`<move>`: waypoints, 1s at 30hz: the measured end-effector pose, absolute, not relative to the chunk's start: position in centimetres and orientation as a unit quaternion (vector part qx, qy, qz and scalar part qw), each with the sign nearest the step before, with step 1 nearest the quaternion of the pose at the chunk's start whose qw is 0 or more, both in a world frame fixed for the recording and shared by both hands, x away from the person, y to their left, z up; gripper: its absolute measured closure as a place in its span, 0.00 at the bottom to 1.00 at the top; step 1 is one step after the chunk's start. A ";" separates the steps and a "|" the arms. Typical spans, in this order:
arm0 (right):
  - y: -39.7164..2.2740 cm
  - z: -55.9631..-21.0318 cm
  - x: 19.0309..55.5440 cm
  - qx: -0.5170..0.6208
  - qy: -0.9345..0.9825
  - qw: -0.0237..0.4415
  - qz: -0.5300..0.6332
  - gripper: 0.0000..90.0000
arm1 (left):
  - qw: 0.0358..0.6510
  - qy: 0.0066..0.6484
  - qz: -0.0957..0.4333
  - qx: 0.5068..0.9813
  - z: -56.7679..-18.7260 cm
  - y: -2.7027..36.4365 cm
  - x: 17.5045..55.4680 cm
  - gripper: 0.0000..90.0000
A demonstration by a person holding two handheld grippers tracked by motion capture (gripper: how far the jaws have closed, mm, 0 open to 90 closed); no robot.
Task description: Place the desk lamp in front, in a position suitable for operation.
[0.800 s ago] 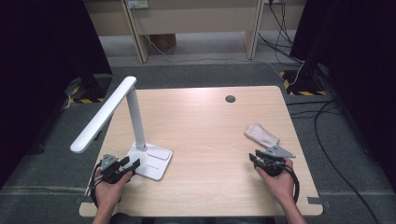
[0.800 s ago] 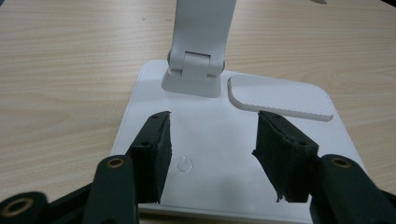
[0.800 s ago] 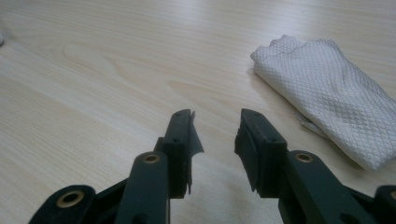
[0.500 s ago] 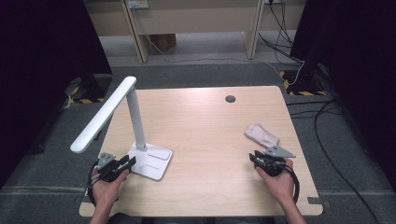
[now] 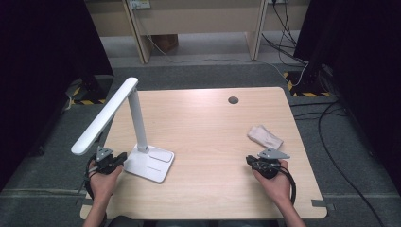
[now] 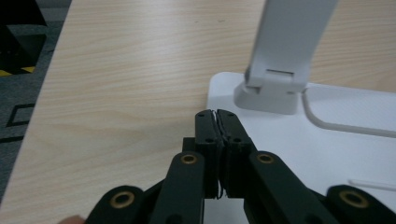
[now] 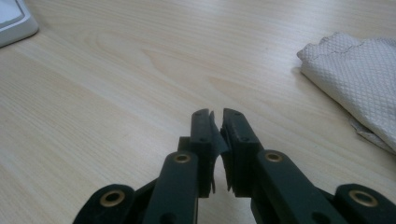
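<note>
- While both hands rest near the lower edge of the high view, the left gripper (image 5: 112, 161) sits at the lower left of the frame, its jaws closed on nothing, tips just beside the base of the white desk lamp (image 5: 150, 162).
- In that same view the lamp's stem rises from the base and its long head slants down toward the left edge of the wooden table (image 5: 208, 127); the right gripper (image 5: 250, 161) lies at the lower right, jaws nearly together and empty, with the folded white cloth (image 5: 265, 136) just above it in the frame, near but apart.
- In the left gripper view, the black jaws (image 6: 216, 122) come up from the bottom centre pressed flat together, and the lamp base (image 6: 327, 140) spreads across the right half, the stem's foot at upper right.
- In the right gripper view, the jaws (image 7: 218, 122) stand a slit apart with nothing between; the cloth (image 7: 359, 70) lies at the right edge, a corner of the lamp base (image 7: 14, 21) at upper left.
</note>
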State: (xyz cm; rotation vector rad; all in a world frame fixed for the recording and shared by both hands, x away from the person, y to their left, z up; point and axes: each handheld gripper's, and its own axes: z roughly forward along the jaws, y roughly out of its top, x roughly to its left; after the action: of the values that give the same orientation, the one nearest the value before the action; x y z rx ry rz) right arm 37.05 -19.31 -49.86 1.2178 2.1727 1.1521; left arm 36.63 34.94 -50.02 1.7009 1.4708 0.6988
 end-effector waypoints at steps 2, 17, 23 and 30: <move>-19.3 -49.9 37.0 0.434 0.777 0.196 0.412 0.93 | 0.377 0.579 0.280 0.667 -50.0 35.2 36.9 0.99; -18.1 -50.2 36.9 0.425 0.786 0.183 0.409 0.92 | 0.349 0.589 0.262 0.680 -51.1 35.7 37.7 1.00; -18.0 -50.3 36.9 0.424 0.788 0.182 0.408 0.92 | 0.342 0.584 0.258 0.690 -51.2 35.5 37.7 1.00; -18.0 -50.4 36.9 0.422 0.789 0.183 0.407 0.91 | 0.335 0.582 0.249 0.698 -51.6 35.2 37.6 0.99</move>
State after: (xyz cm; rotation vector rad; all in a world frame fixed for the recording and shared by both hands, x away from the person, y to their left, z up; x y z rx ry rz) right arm 36.91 -18.04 -50.42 1.1907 2.2265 1.1468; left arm 37.55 35.24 -51.57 1.8217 1.5182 0.6505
